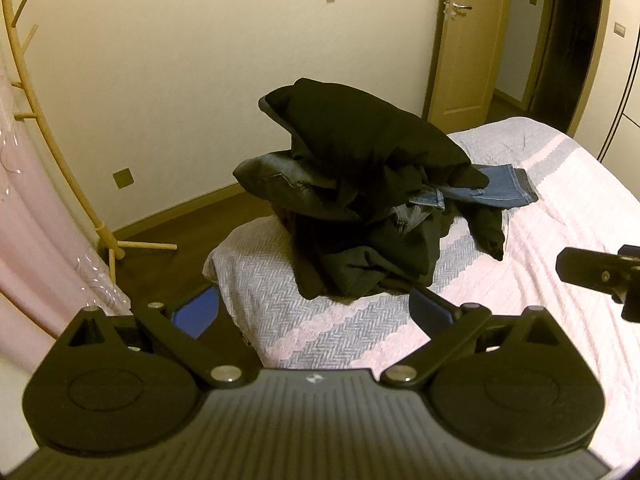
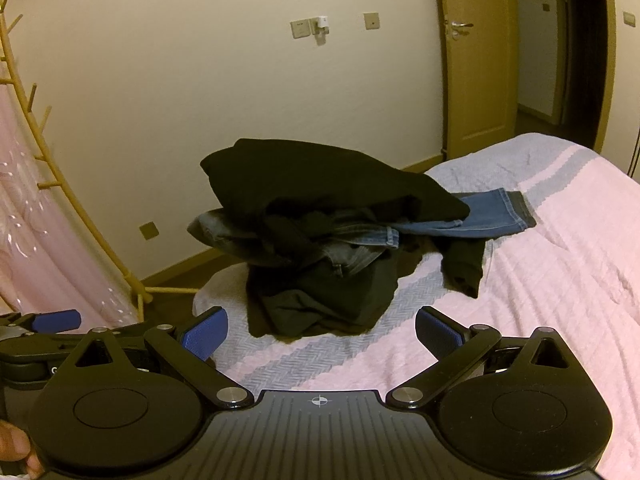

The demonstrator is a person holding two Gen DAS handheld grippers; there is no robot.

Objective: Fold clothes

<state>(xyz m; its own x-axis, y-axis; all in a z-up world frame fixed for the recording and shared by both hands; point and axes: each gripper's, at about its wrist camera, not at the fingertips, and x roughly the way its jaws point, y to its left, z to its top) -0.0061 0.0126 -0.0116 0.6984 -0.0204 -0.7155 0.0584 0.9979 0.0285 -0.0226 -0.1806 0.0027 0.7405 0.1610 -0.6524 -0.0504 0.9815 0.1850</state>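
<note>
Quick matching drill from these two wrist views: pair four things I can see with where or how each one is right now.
Things:
1. black garment
2. blue jeans leg
3. left tongs
4. door

States:
A. open, empty
B. top of the pile
C. ajar, back right
D. sticking out onto the bedspread

Pairs: 1-B, 2-D, 3-A, 4-C

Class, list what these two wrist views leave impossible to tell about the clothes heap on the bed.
- Both views: the black top garment covers the pile's middle layers, so the count of pieces is unclear.
- Both views: the blue denim jeans show only one leg end.
- The pile's far side faces away.
</note>
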